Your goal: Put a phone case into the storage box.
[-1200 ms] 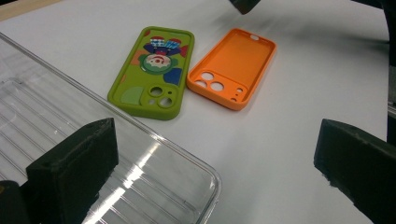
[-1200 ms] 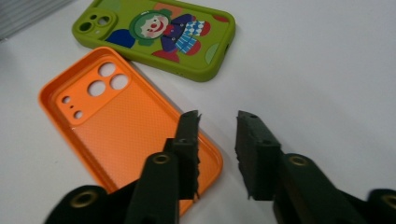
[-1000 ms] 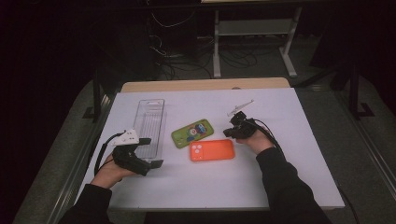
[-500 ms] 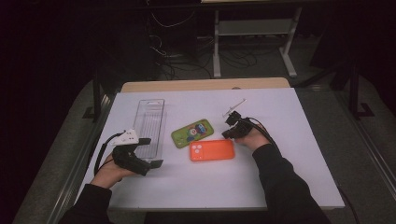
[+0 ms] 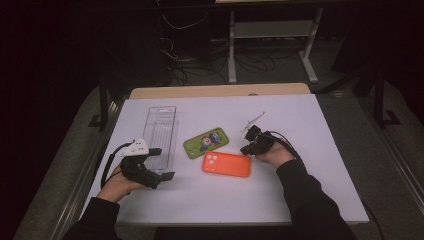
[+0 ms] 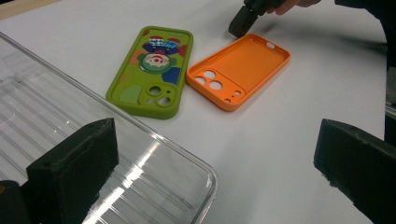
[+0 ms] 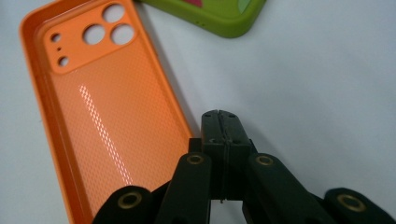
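Note:
An orange phone case (image 5: 226, 164) lies hollow side up on the white table (image 5: 310, 150), also in the left gripper view (image 6: 243, 70) and the right gripper view (image 7: 102, 116). Just behind it lies a green phone case (image 5: 206, 142) with a cartoon print (image 6: 149, 70), its corner showing in the right gripper view (image 7: 210, 14). My right gripper (image 5: 247, 149) is shut with nothing between its jaws; its tips (image 7: 219, 121) sit right beside the orange case's long rim. Whether they touch it I cannot tell. My left gripper (image 5: 161, 163) rests open at the near end of a clear plastic tray (image 5: 160, 130).
The clear tray (image 6: 70, 121) lies lengthwise at the left, its near corner between my left gripper's (image 6: 215, 172) jaws. A small white stick-like object (image 5: 254, 120) lies behind the right hand. A wooden strip (image 5: 220, 91) edges the table's far side.
The right hand has shifted slightly left, bringing its shut gripper closer to the orange case's edge. The left hand and both cases have stayed put.

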Tool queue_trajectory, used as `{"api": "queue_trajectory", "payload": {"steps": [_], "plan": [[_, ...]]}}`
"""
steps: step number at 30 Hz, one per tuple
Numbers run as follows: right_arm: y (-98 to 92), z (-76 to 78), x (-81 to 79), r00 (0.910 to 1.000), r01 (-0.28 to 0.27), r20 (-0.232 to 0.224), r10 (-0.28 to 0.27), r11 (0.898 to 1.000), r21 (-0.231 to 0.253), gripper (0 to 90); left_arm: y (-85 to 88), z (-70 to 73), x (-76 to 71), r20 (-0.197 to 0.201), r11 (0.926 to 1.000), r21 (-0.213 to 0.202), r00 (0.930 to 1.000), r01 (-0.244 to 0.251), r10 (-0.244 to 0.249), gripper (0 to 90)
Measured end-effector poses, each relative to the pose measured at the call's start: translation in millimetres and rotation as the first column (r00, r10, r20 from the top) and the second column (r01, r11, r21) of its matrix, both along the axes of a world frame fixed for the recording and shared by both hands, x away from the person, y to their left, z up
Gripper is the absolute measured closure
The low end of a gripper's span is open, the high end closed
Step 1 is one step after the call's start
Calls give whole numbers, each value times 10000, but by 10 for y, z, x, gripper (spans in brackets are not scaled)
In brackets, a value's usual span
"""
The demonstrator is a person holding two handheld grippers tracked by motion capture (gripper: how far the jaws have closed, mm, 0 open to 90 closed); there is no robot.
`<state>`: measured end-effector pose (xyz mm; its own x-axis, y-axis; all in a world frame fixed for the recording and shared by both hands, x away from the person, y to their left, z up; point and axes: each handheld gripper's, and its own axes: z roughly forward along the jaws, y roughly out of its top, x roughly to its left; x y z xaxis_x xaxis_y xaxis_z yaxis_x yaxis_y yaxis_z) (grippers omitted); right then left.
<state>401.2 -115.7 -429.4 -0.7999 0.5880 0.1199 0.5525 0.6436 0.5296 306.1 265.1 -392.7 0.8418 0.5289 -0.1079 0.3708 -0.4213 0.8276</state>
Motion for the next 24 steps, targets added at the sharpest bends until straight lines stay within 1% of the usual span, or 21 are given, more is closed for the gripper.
{"api": "queue_trajectory", "payload": {"steps": [1,6,8,9,14,16,17,18,19,20,21,22,23,24], "plan": [[0,0,0,10000,0,0,0,10000,0,885,0,0,0,0,10000,0,10000,0,0,0],[-11,5,-113,9993,-379,-8,379,9991,-210,885,-5,0,-3,49,10000,27,10000,65,-65,0],[-10,6,-137,9991,-434,-11,434,9988,-242,885,-6,-1,-4,48,10000,15,10000,65,-65,0],[-12,-3,-176,9973,-719,93,723,9968,-341,884,-7,-1,-6,34,10000,2,10000,70,-70,0],[-9,-3,-272,9946,-1028,93,1034,9931,-561,884,-12,2,-12,-13,10000,48,10000,80,-80,0],[-17,-4,-284,9951,-977,105,984,9937,-542,884,-12,3,-10,4,9999,71,10000,95,-95,0],[-26,1,-286,9955,-920,175,930,9945,-505,883,1,9,-6,28,9995,263,9998,185,-186,0],[-37,12,-288,9962,-835,228,846,9954,-461,864,1,11,-7,25,9995,259,9998,189,-190,0],[-50,32,-295,9967,-720,337,733,9966,-399,808,1,11,-7,31,9995,264,9998,188,-189,0],[-50,32,-295,9967,-720,337,733,9966,-399,808,1,11,-7,31,9995,264,9998,188,-189,0],[-87,97,-325,9980,-384,491,392,9991,-184,766,-1,8,-4,45,9994,267,9998,199,-201,0],[-87,97,-325,9980,-384,491,392,9991,-184,766,-1,8,-4,45,9994,267,9998,199,-201,0],[-140,166,-361,9987,-133,505,118,9995,297,688,-6,5,-3,54,9992,316,9997,240,-242,0],[-140,166,-361,9987,-133,505,118,9995,297,688,-6,5,-3,54,9992,316,9997,240,-242,0]]}}
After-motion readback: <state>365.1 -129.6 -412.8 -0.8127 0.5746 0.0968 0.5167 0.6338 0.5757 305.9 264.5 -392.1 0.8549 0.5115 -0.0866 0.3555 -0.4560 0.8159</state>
